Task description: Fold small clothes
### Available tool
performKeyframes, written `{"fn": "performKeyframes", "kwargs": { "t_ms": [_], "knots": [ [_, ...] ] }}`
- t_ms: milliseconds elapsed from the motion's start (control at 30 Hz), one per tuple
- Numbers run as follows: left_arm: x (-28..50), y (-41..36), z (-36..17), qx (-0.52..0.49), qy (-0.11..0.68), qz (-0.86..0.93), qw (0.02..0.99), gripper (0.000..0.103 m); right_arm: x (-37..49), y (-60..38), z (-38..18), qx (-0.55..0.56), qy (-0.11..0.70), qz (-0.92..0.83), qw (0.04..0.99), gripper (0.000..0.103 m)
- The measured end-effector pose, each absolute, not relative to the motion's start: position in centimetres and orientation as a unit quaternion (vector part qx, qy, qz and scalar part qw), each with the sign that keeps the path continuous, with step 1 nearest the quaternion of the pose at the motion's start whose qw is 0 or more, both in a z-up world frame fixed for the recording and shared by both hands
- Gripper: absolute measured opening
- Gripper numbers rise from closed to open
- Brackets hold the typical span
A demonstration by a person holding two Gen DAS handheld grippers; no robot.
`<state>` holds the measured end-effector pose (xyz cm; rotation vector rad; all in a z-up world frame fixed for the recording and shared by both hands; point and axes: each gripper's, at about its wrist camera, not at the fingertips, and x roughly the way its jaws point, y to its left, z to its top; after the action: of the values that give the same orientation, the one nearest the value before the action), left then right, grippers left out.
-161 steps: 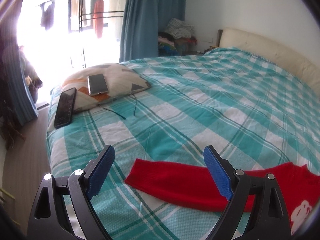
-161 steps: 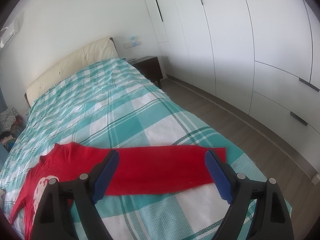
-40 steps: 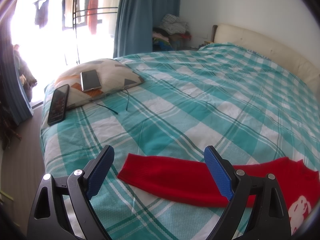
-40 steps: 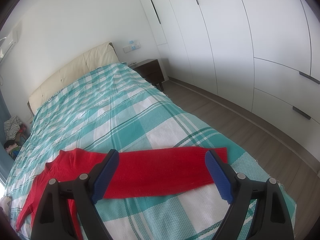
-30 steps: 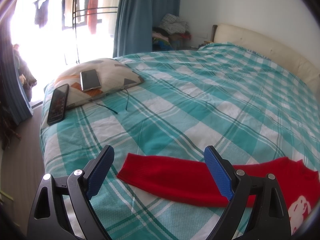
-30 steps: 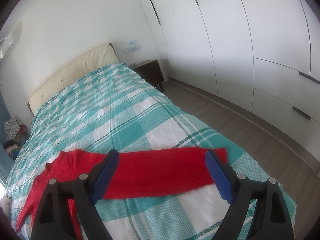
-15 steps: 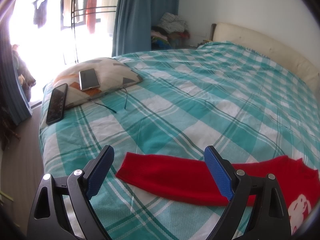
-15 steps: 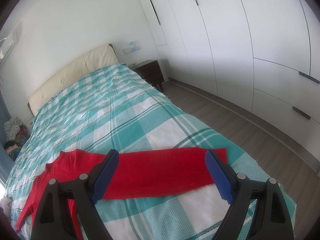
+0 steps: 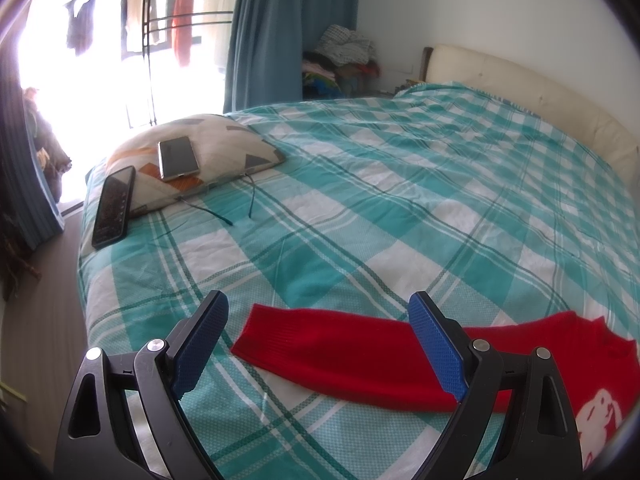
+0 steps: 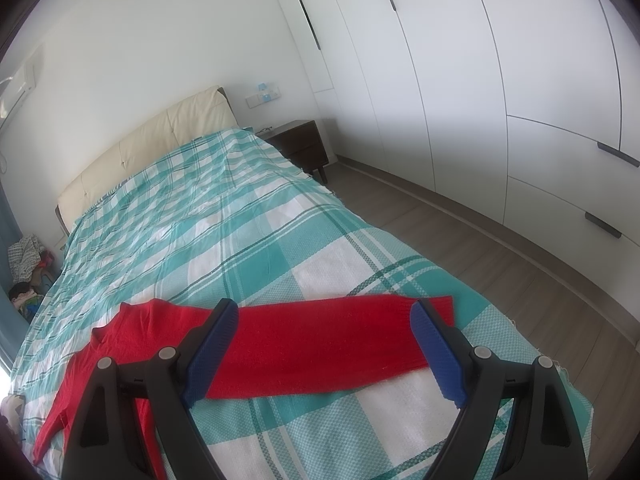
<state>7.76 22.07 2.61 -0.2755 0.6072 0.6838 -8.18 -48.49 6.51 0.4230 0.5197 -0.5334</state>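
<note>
Red knit sweater (image 9: 360,356) lies flat, sleeves spread w/ cuffs at lower centre, ready for folding; left gripper (image 9: 318,344) & right gripper (image 10: 324,350) hover above, jaws apart, empty.

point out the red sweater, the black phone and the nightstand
red sweater (image 10: 320,344), right wrist view, on the middle of its outstretched sleeve
black phone (image 9: 114,206), left wrist view, on the middle of its dark screen
nightstand (image 10: 300,146), right wrist view, on its dark front face
</note>
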Motion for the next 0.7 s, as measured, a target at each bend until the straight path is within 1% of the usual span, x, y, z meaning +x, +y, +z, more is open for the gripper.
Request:
{"fn": "performKeyframes", "kwargs": {
  "t_ms": [700],
  "knots": [
    [7.7, 22.29, 2.71, -0.133, 0.293, 0.329, 0.888, 0.093, -8.24, -48.73, 7.12, 0.209, 0.25, -0.259, 0.909, 0.087]
  ]
}}
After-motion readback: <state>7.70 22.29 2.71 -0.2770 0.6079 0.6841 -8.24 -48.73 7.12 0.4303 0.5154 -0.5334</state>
